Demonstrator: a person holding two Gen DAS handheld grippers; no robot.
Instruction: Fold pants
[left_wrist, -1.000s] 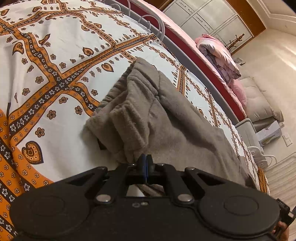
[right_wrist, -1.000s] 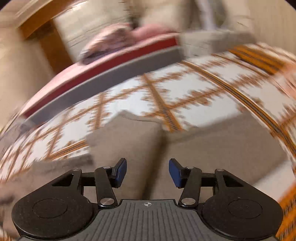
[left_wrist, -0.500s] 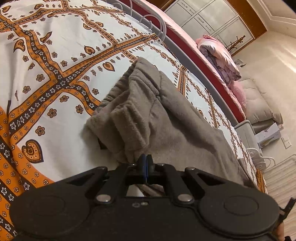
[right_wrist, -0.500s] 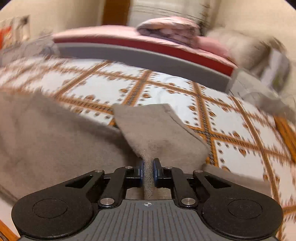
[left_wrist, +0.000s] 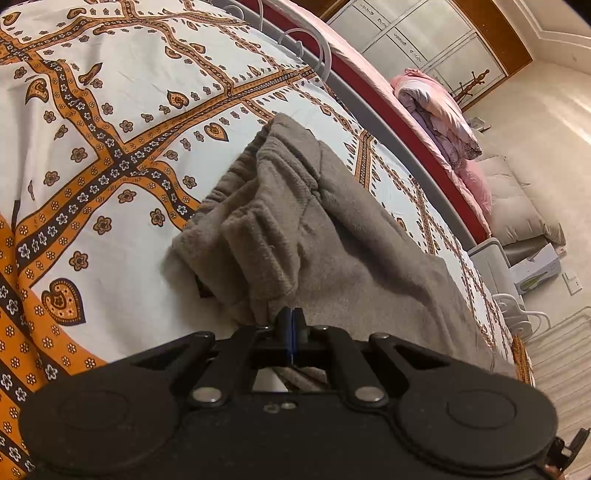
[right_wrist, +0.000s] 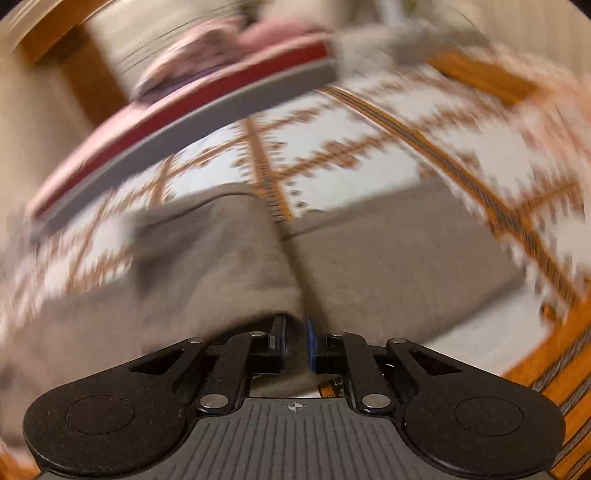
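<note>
Grey fleece pants (left_wrist: 332, 236) lie spread across a bed covered by a white bedspread (left_wrist: 110, 110) patterned with orange and dark floral bands. Seen from the left wrist, the left gripper (left_wrist: 291, 325) has its 2 blue-padded jaws pressed fully together on a bunched fold of the pants near the gathered waistband (left_wrist: 236, 173), which sits rumpled and slightly lifted off the bedspread while the legs trail away toward the right of the frame. Beyond the bed's far edge stand a grey and red bed rail (left_wrist: 388, 107), a heap of pink bedding (left_wrist: 439, 110), a beige cushion (left_wrist: 517, 206) on the floor and pale wardrobe doors (left_wrist: 417, 37). The right wrist view is heavily smeared by motion. There the right gripper (right_wrist: 295, 343) shows its jaws drawn close with only a narrow slot between the blue pads, and a thin pinch of the grey pants (right_wrist: 221, 266) rises into that slot, so the cloth appears caught between them; the blur makes the contact hard to read precisely. In that view the pants form 2 flat grey panels meeting at a crease that runs straight up from the gripper, with the patterned bedspread (right_wrist: 351, 158) beyond and the rail (right_wrist: 184, 122) curving across the upper left.
</note>
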